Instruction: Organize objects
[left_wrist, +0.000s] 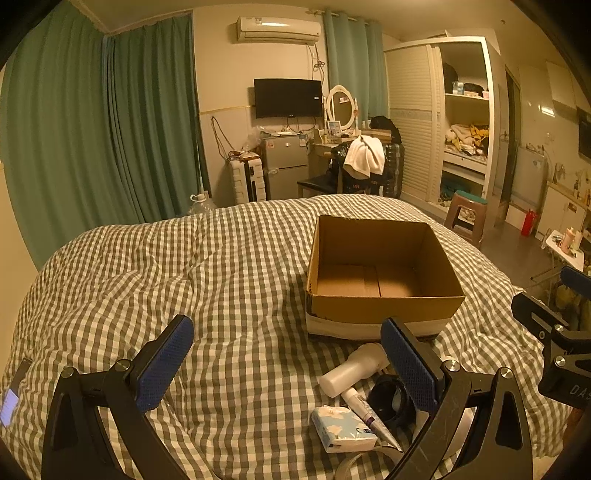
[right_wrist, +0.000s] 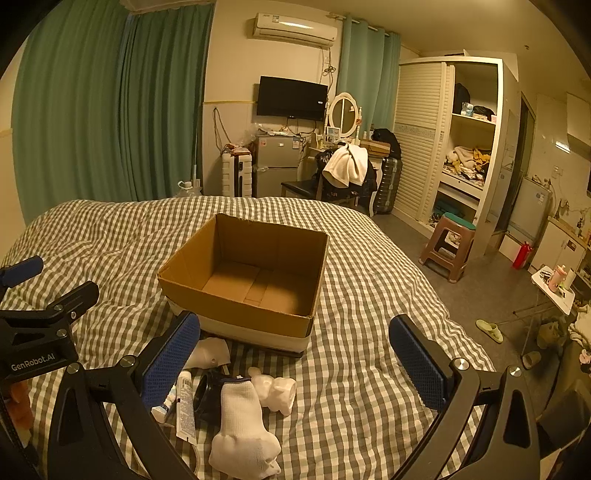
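An open, empty cardboard box (left_wrist: 384, 273) sits on the checked bed cover (left_wrist: 221, 280); it also shows in the right wrist view (right_wrist: 251, 273). In front of it lies a pile: a white bottle (left_wrist: 351, 369), a tube (left_wrist: 365, 410), a tissue pack (left_wrist: 341, 428), a black ring-shaped item (left_wrist: 388, 398). The right wrist view adds a white sock (right_wrist: 242, 424) and a small white figure (right_wrist: 275, 393) beside the tube (right_wrist: 184, 406). My left gripper (left_wrist: 291, 369) is open above the bed, left of the pile. My right gripper (right_wrist: 295, 365) is open above the pile.
A brown stool (right_wrist: 448, 245) stands on the floor right of the bed, with a slipper (right_wrist: 489, 330) and a small folding table (right_wrist: 556, 288) nearby. A wardrobe (right_wrist: 447, 147), chair with towel (right_wrist: 347, 166), fridge (right_wrist: 277, 166) stand beyond the bed's far end.
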